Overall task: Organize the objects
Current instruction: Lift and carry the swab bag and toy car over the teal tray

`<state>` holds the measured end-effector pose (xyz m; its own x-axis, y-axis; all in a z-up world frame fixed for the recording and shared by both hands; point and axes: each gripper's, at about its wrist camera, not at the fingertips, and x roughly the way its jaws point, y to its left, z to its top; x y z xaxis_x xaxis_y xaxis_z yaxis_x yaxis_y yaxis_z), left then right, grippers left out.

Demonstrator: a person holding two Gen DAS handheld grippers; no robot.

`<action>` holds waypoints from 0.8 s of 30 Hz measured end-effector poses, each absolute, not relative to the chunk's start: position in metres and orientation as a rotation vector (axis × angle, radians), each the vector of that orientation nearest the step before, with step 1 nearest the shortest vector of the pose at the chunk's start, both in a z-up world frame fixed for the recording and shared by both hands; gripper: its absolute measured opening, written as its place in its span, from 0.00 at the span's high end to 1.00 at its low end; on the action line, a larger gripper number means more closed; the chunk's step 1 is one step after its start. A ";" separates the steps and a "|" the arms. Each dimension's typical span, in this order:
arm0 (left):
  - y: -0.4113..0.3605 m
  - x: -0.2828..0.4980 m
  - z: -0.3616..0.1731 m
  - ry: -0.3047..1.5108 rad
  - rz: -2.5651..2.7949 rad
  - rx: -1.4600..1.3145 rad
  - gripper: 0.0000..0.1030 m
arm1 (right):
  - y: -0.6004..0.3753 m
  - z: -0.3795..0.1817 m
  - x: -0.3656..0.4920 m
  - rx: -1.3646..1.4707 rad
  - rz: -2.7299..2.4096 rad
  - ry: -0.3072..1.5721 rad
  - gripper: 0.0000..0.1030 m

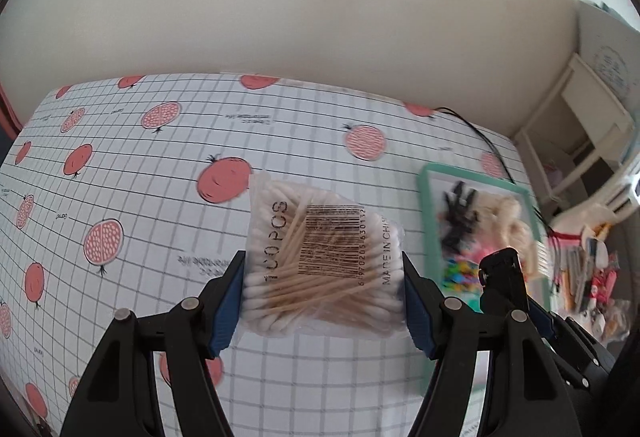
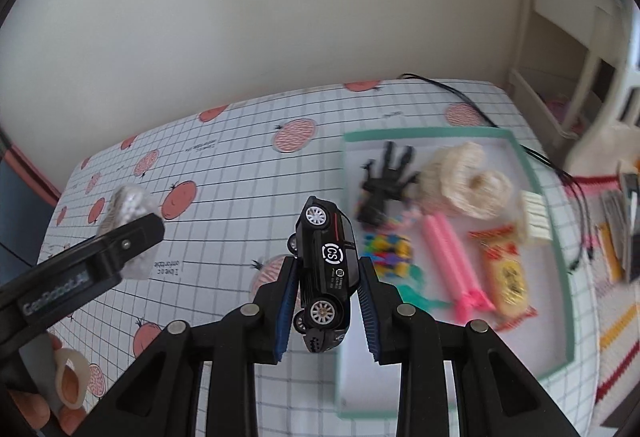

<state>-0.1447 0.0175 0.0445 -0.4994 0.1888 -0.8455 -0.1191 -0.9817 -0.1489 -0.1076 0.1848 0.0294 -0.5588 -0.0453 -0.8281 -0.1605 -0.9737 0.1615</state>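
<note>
Left wrist view: left gripper (image 1: 323, 287) has its jaws clamped on the two sides of a clear bag of cotton swabs (image 1: 323, 263), barcode face up. The bag hangs clear of the table (image 1: 132, 173), over its middle. Side grip likely chosen because the soft bag would sag otherwise. Green-rimmed tray (image 1: 427, 225) lies toward the table's right edge, already holding small items; the right gripper's dark tip shows in front of it.

Right wrist view: right gripper (image 2: 329, 287) holds a black toy car (image 2: 326, 269) nose down, jaws closed on roof and underside, wheels facing the camera. The car hovers just at the tray's (image 2: 560, 257) left rim. Tray contents: black clip, cream twine, pink pieces, red-yellow packet, coloured bits; blurred.

Judgement: both items are bound for the tray; the car is closer, bare space lies near the tray's near-left corner.
</note>
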 end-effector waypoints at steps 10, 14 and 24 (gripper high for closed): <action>0.062 -0.097 0.047 0.011 2.511 -1.437 0.31 | 0.235 0.037 -0.061 -1.390 2.640 0.438 0.70; 0.078 -0.086 0.046 0.038 2.488 -1.427 0.31 | 0.253 0.040 -0.049 -1.365 2.621 0.453 0.70; 0.130 -0.076 0.033 0.153 2.412 -1.384 0.31 | 0.296 0.034 -0.037 -1.345 2.574 0.475 0.70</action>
